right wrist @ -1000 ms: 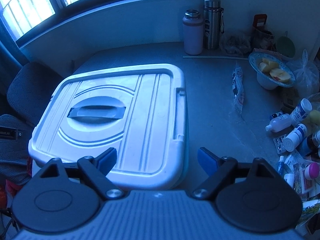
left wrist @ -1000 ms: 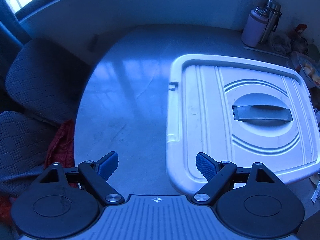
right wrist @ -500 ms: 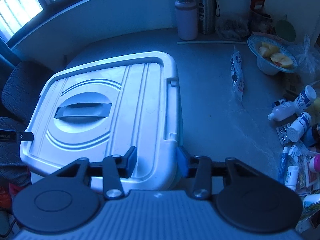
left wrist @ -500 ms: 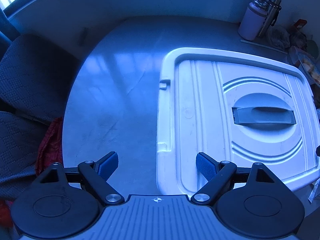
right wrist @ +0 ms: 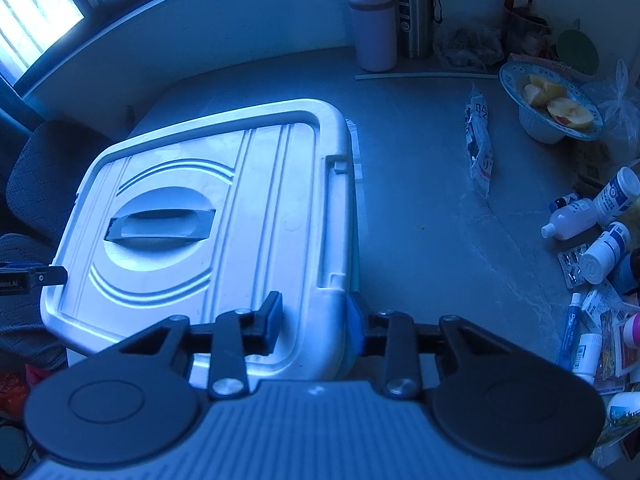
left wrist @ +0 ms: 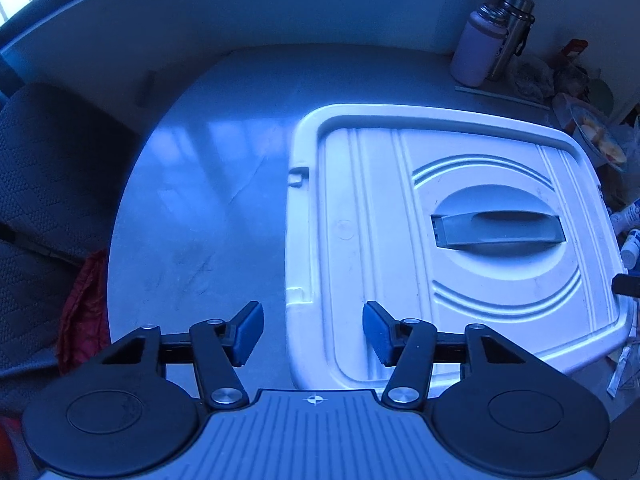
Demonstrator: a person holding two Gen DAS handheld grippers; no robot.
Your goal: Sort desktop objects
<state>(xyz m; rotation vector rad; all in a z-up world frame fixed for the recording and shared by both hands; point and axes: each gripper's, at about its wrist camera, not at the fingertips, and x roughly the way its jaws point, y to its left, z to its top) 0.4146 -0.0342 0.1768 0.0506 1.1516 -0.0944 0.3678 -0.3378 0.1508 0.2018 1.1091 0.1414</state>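
A white storage box with a ribbed lid and a grey recessed handle sits on the grey table. My right gripper is shut on the lid's near right corner, one finger on top and the blue pad against the outer edge. My left gripper straddles the lid's near left corner with its jaws partly closed; neither pad touches the rim. Several small medicine bottles and packets lie at the table's right edge.
At the back stand a pink flask and a steel flask. A bowl of cut fruit and a snack packet lie to the right. A dark chair and red cloth are left of the table.
My right gripper closed from wide open onto the lid's near right corner. My left gripper shifted right toward the lid's left corner and its jaws narrowed.
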